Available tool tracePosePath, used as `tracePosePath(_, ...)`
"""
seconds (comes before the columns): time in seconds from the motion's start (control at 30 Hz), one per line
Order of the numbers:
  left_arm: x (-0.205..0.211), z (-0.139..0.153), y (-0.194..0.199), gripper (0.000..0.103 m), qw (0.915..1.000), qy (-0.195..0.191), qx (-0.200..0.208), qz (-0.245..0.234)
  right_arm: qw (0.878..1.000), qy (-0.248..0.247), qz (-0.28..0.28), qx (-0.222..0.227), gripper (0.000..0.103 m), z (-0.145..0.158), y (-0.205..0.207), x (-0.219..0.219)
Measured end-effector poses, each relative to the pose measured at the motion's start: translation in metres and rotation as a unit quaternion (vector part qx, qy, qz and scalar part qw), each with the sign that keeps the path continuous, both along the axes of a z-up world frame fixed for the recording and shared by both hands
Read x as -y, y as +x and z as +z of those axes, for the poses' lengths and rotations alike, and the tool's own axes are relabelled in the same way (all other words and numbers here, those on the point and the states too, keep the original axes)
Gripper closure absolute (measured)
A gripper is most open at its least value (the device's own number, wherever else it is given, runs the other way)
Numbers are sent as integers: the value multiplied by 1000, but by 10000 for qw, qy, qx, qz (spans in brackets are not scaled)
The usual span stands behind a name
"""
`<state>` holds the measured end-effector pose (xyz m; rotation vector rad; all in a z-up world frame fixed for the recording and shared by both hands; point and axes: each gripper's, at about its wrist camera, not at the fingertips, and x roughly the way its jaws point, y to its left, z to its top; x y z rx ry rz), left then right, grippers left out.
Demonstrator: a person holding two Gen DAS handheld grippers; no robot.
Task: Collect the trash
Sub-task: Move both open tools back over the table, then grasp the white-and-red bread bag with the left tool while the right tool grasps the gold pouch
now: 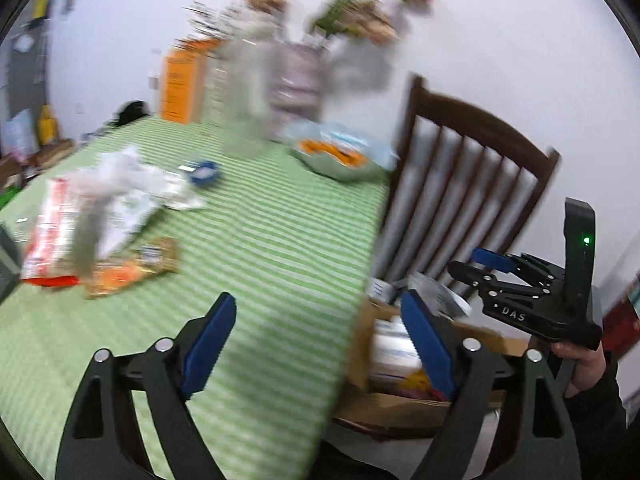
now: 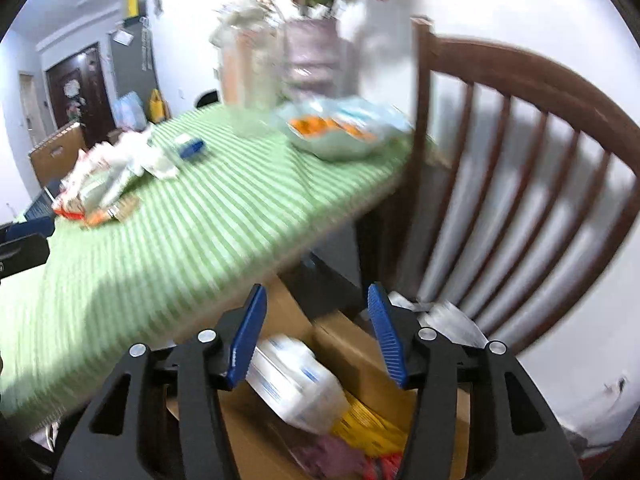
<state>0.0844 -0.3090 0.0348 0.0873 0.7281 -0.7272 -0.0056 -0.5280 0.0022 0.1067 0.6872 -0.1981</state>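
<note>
Two hand-held grippers hover above the edge of a table [image 1: 260,240] covered in a green and white striped cloth, and both pictures are smeared by motion blur. The left gripper [image 1: 316,332] has its two blue-padded fingers spread wide apart with nothing between them. The right gripper [image 2: 316,324] also has its fingers apart and empty; in the left wrist view it appears at the right, held by a hand [image 1: 580,364] in a dark sleeve. Below the right gripper, beside the table edge, sits an open cardboard box [image 2: 352,344] with trash already in it: a white and blue packet [image 2: 296,388], a yellow wrapper [image 2: 368,424] and something red that is too blurred to identify. More trash lies on the far left part of the table: a pile of wrappers [image 1: 100,216] in white, red and orange, with a small blue and white item [image 1: 204,172] just beyond it. Further back stand a bowl [image 1: 340,156] holding orange food, a vase of flowers [image 1: 296,80] and an orange carton [image 1: 180,84]. A dark wooden chair [image 1: 472,184] with a slatted back stands at the right side of the table, behind the box.
</note>
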Motion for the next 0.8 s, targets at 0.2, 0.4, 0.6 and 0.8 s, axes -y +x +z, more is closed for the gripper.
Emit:
tracePosePath(0.2, -89, 7, 38, 18, 9937, -125, 6, 1117, 9965, 6, 790, 289, 43, 16, 62, -68)
tracePosePath(0.4, -161, -1, 69, 18, 9786, -90, -118, 2054, 9850, -126, 1710, 162, 42, 18, 123, -143)
tracePosePath(0.6, -206, -12, 90, 18, 9664, -59, -279, 2554, 9754, -73, 2186, -266, 37, -5, 176, -188)
tracePosePath(0.8, -220, -26, 107, 18, 9613, 50, -512, 2707, 9533, -479, 2841, -905, 33, -37, 199, -221)
